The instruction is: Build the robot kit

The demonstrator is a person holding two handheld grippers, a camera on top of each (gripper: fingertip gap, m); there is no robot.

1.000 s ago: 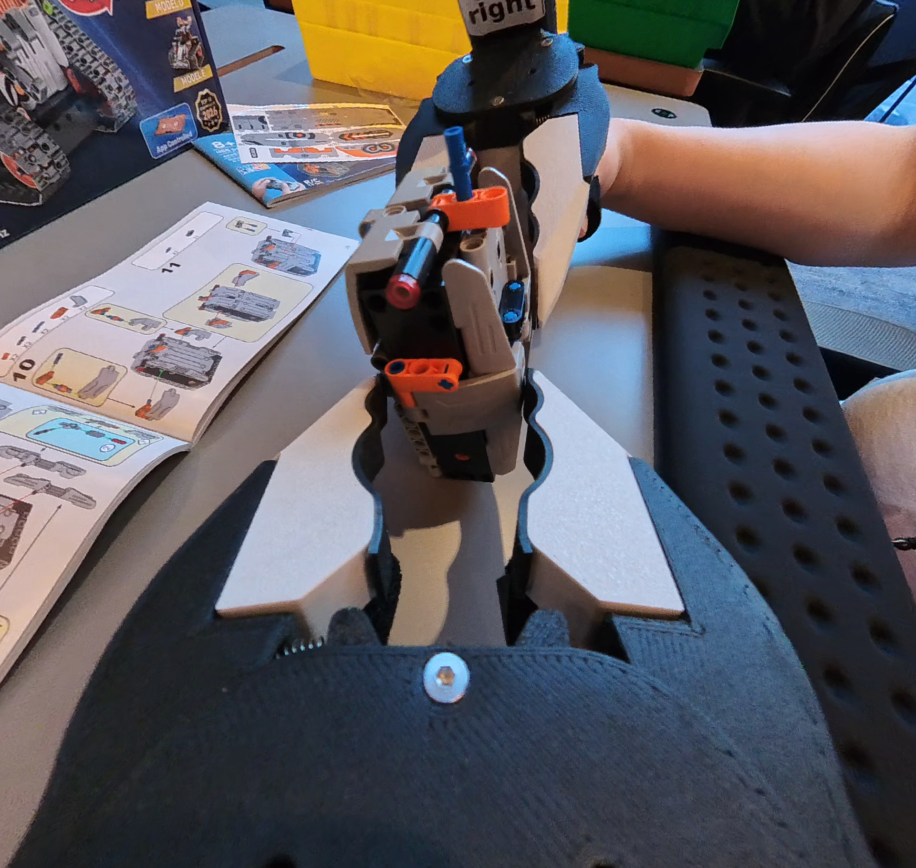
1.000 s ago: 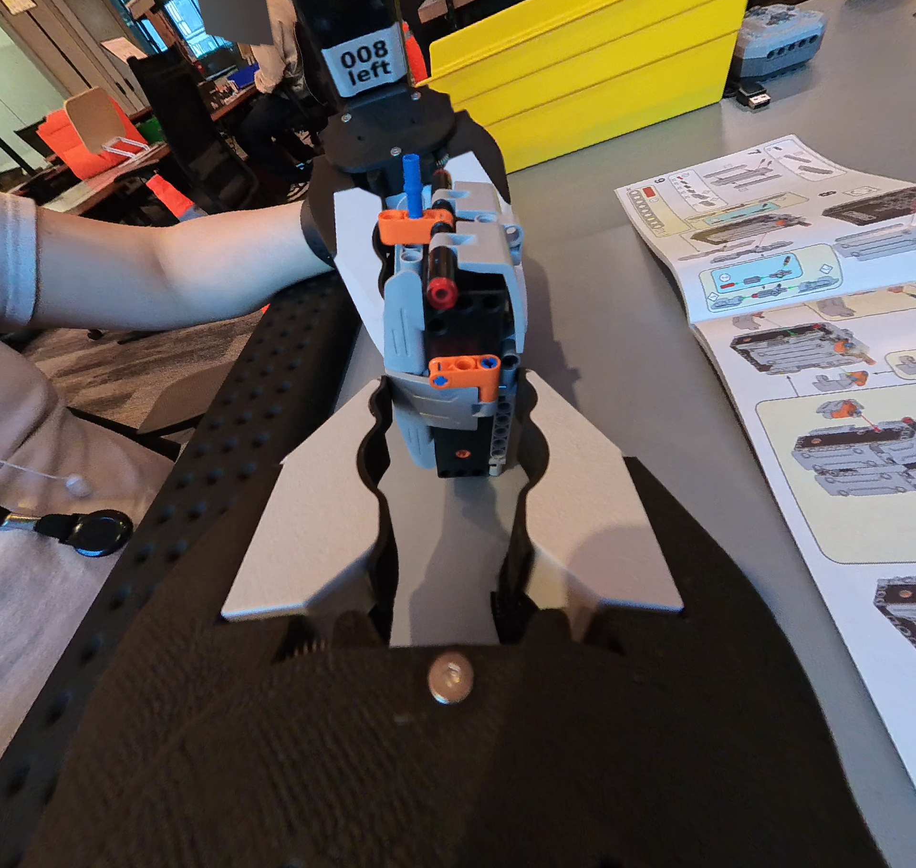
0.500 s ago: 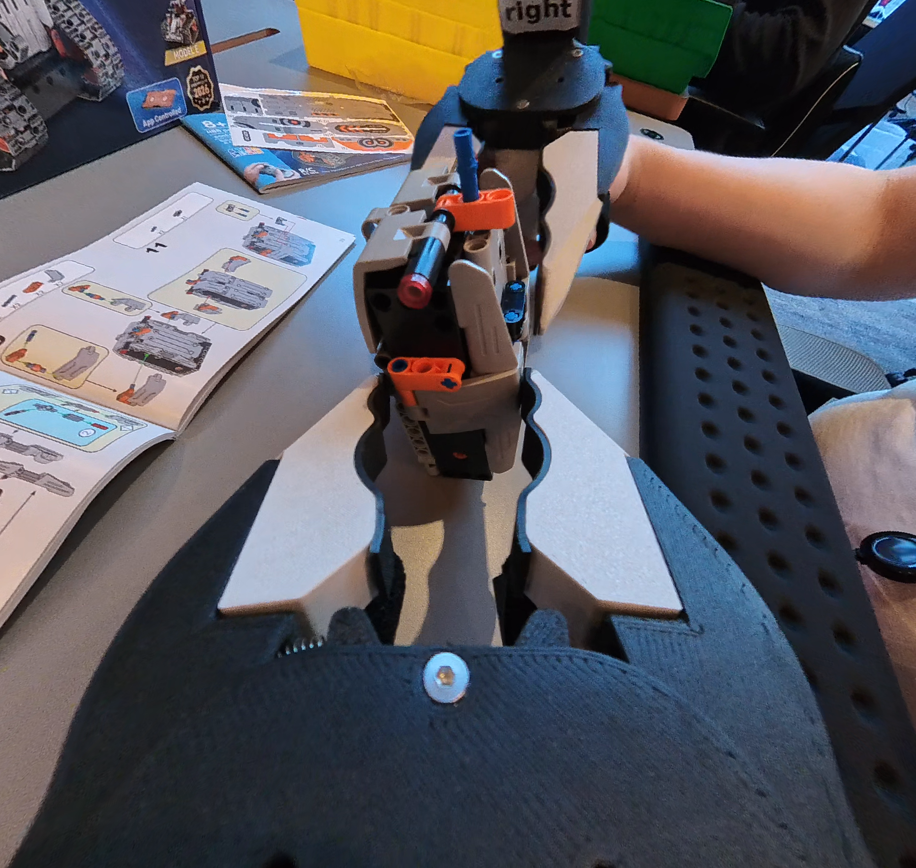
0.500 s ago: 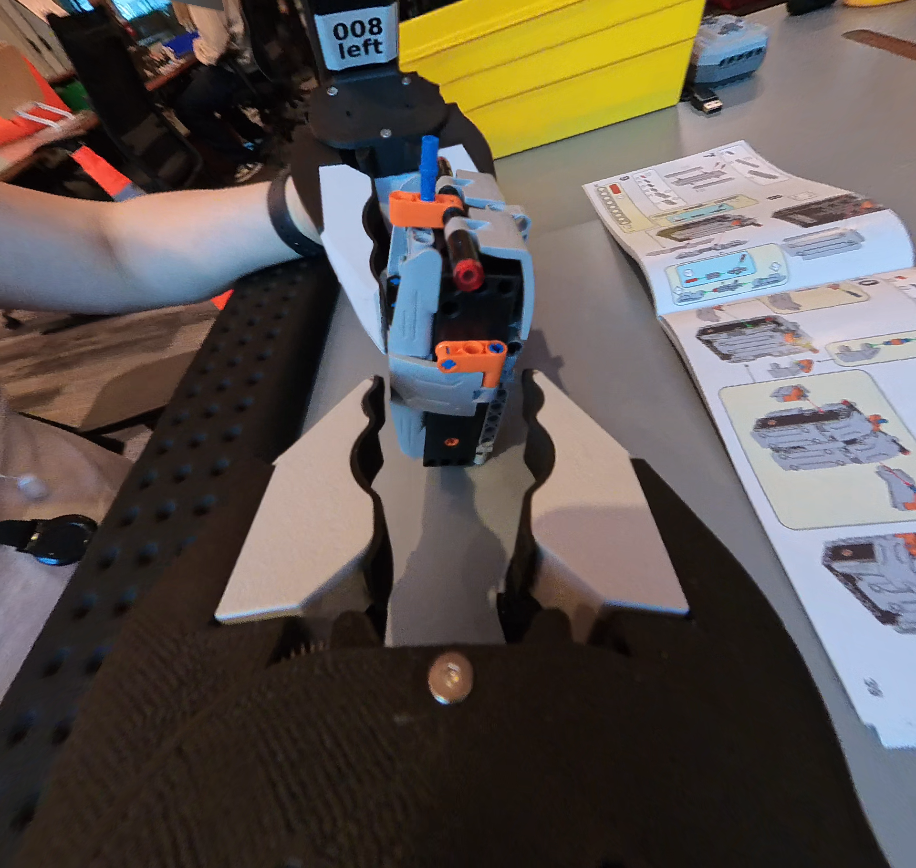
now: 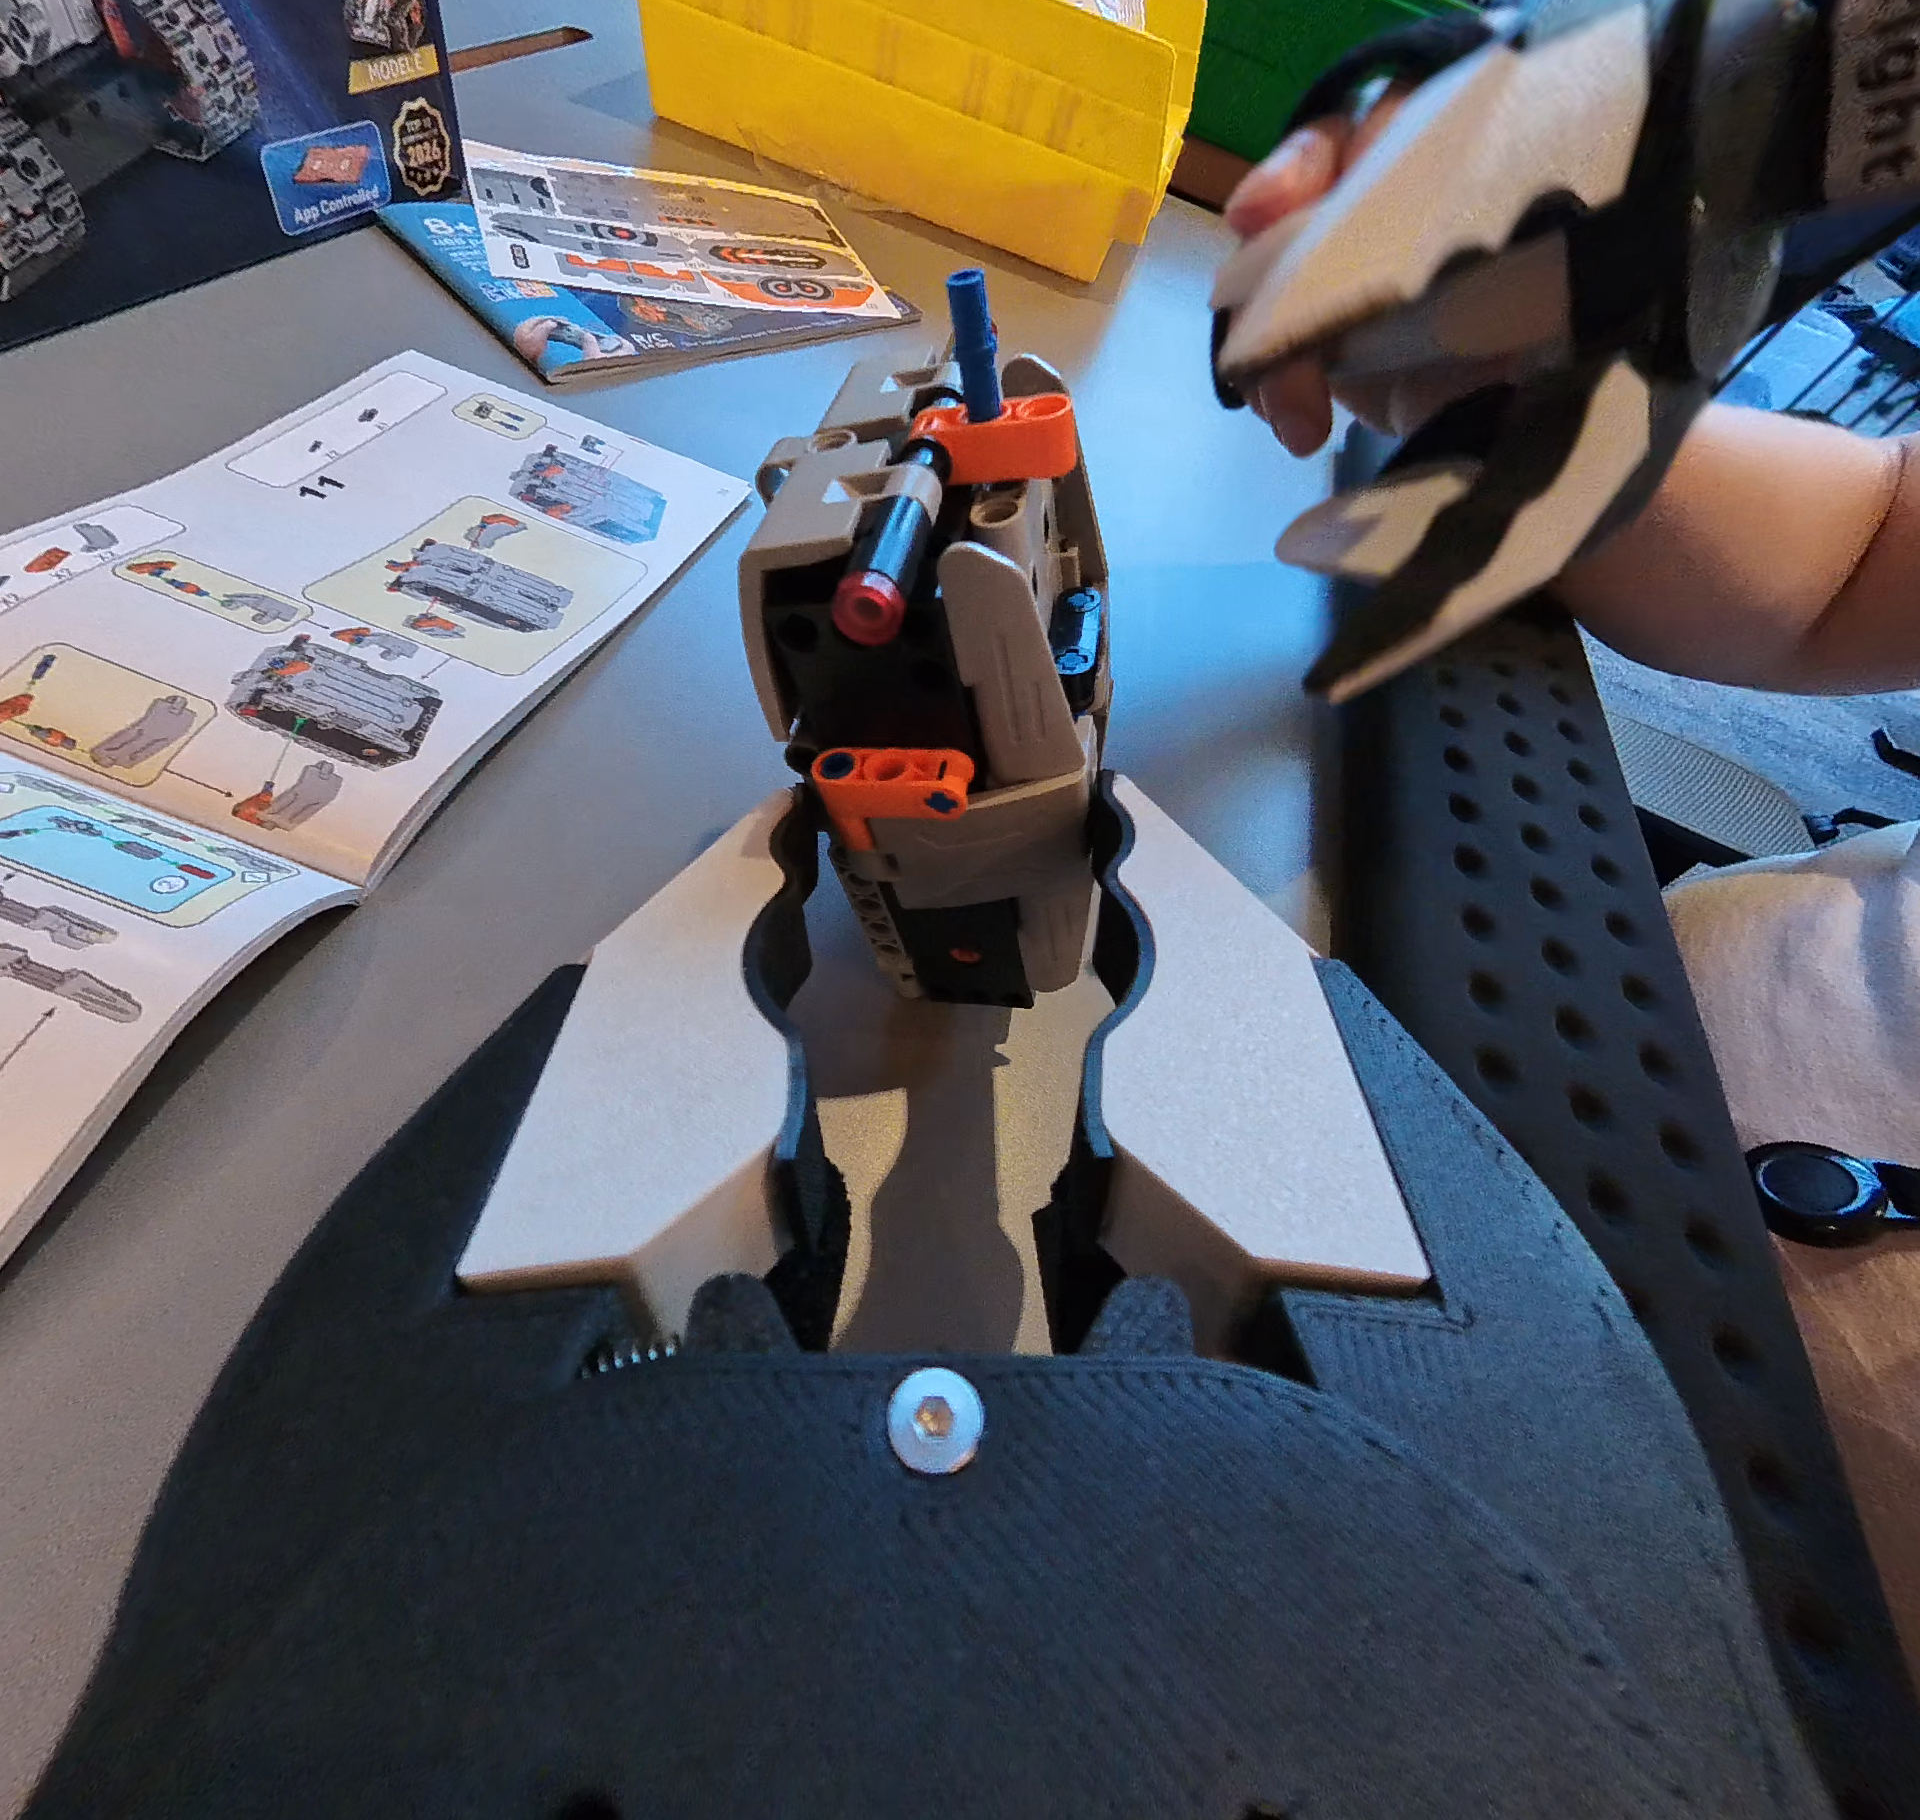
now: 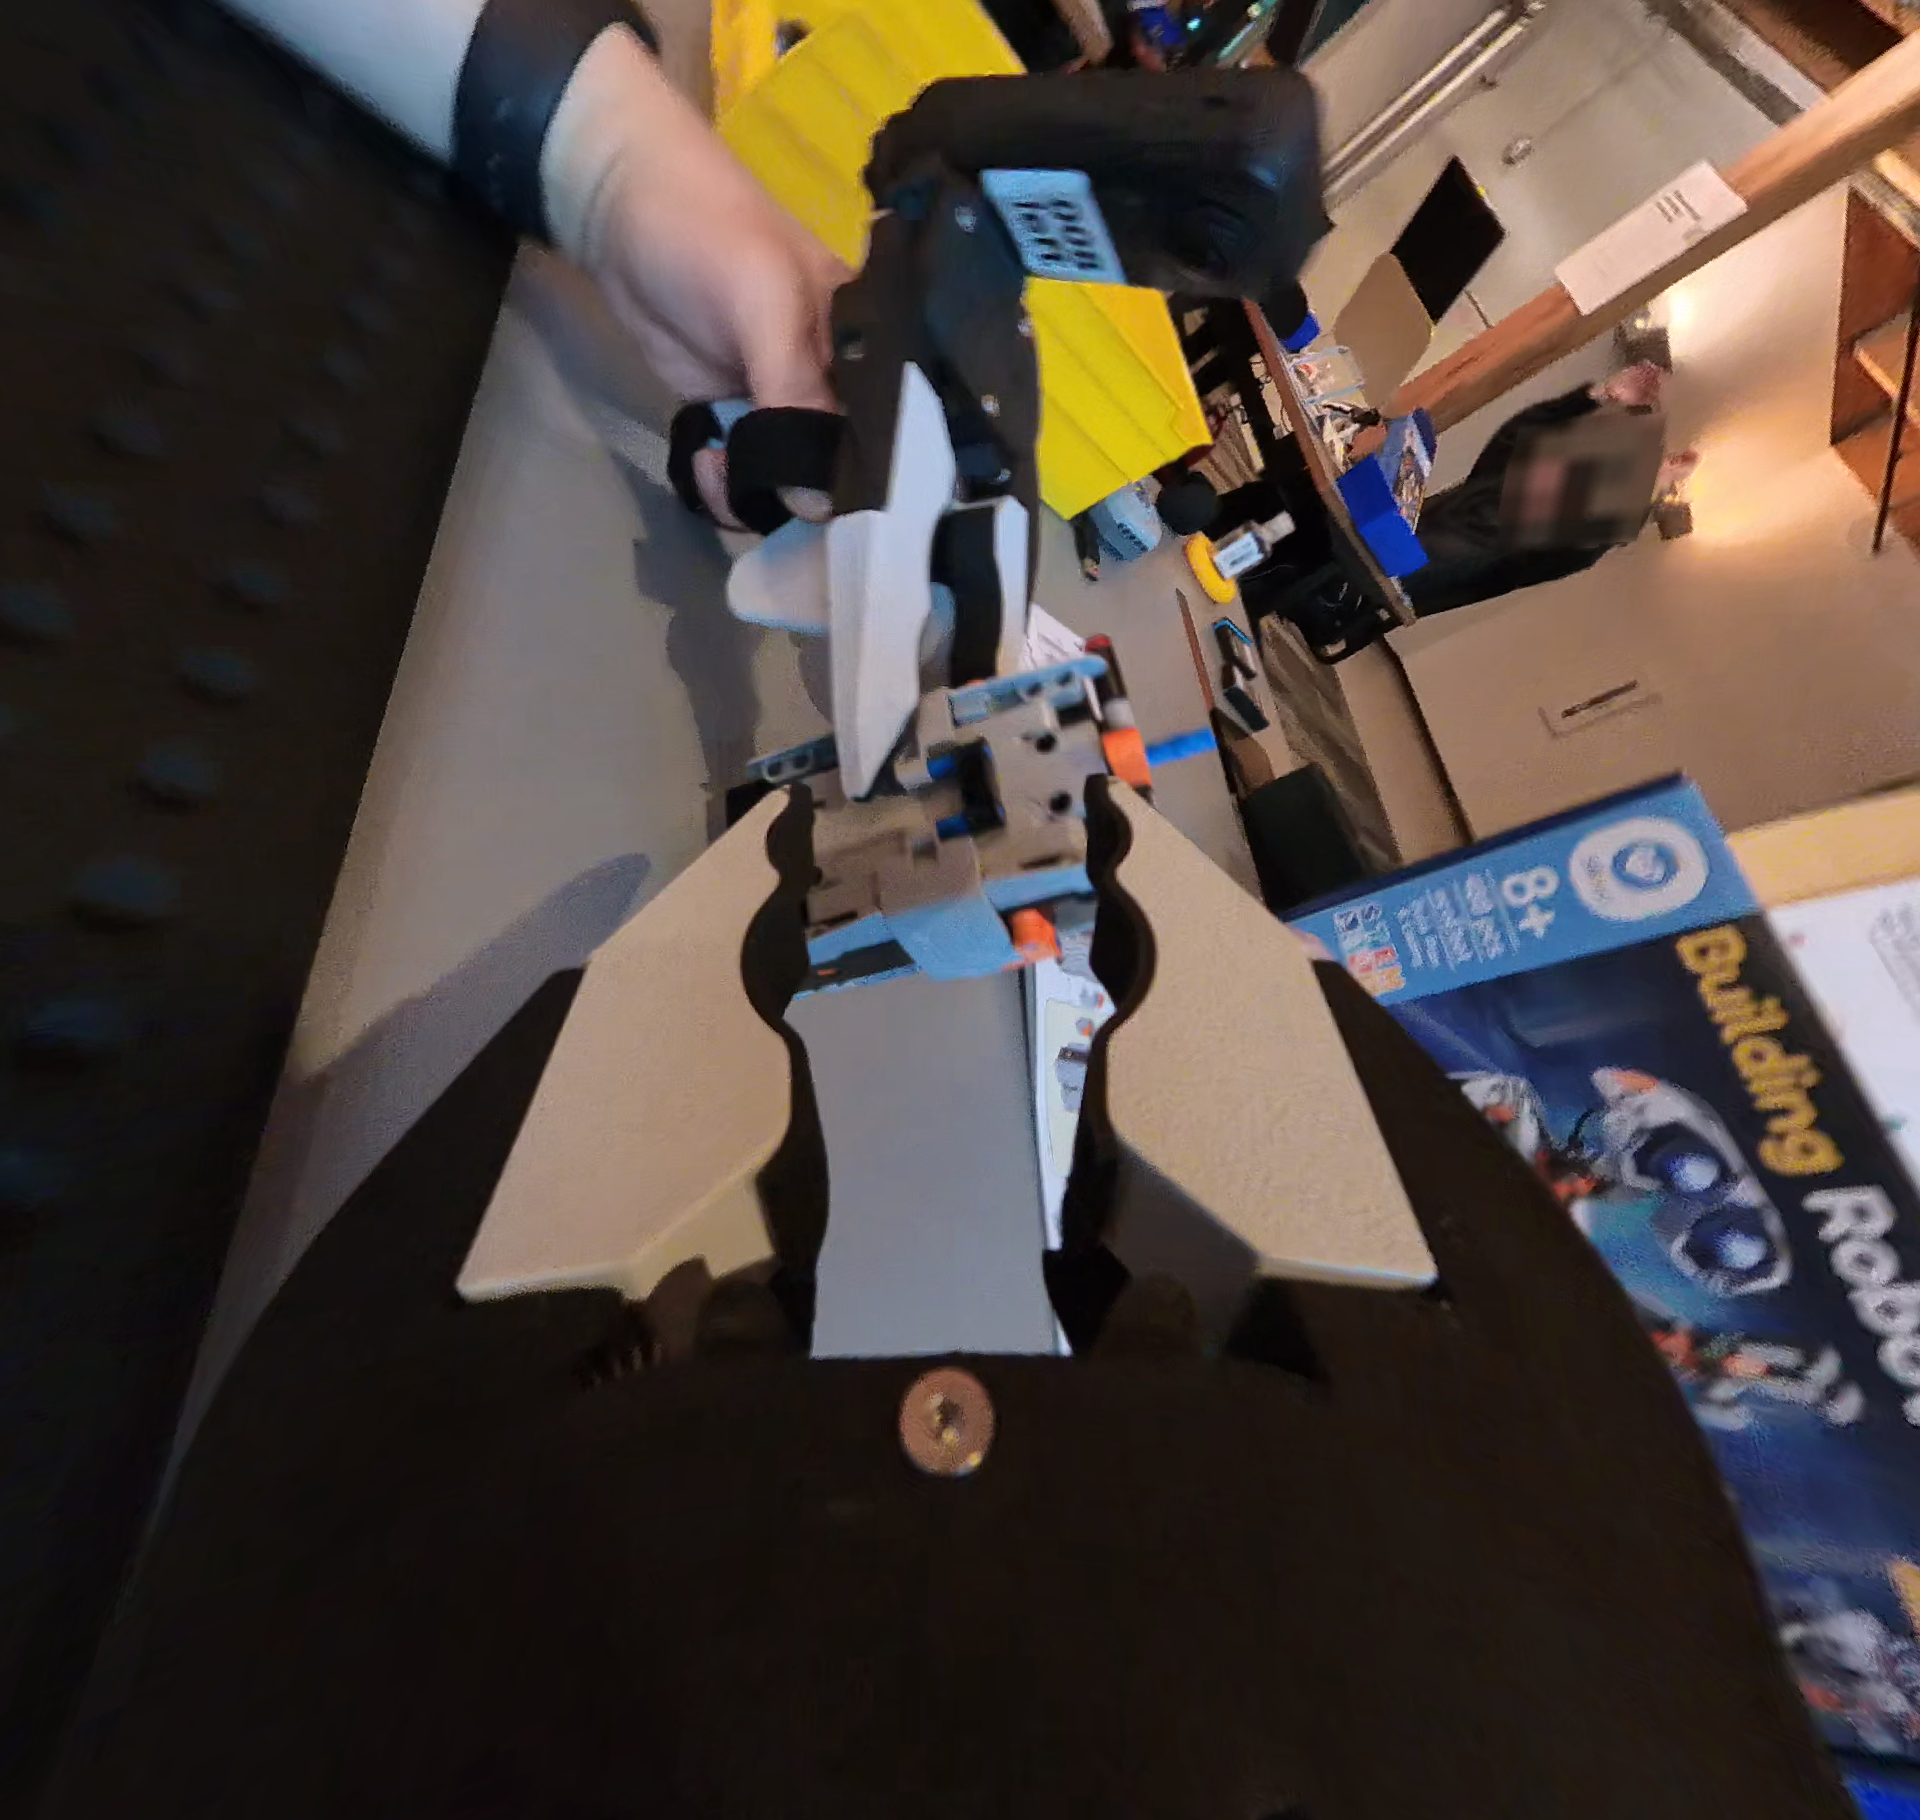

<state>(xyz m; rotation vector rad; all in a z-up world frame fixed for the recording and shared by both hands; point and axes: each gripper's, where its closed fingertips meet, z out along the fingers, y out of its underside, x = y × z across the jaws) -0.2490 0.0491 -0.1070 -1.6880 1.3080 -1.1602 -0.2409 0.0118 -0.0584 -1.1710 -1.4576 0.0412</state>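
Note:
My left gripper (image 5: 945,835) is shut on the lower end of a grey and black brick model (image 5: 925,669) with orange beams, a red-tipped black pin and a blue axle on top, and holds it upright above the grey table (image 5: 623,835). My right gripper (image 5: 1278,461) is open, rolled on its side and up to the right of the model, apart from it. In the blurred right wrist view the model (image 6: 966,835) lies just beyond my right gripper's (image 6: 940,825) open fingertips, with the left gripper (image 6: 935,731) clamped on it from above.
An open instruction manual (image 5: 312,648) lies on the left, a booklet (image 5: 665,264) and the blue kit box (image 5: 208,66) behind it. A yellow bin (image 5: 894,87) and a green bin (image 5: 1278,14) stand at the back. A black perforated mat (image 5: 1507,887) runs along the right.
My right gripper has let go of the model's top, opened, and swung away up and to the right while rolling on its side. My left gripper keeps hold of the model.

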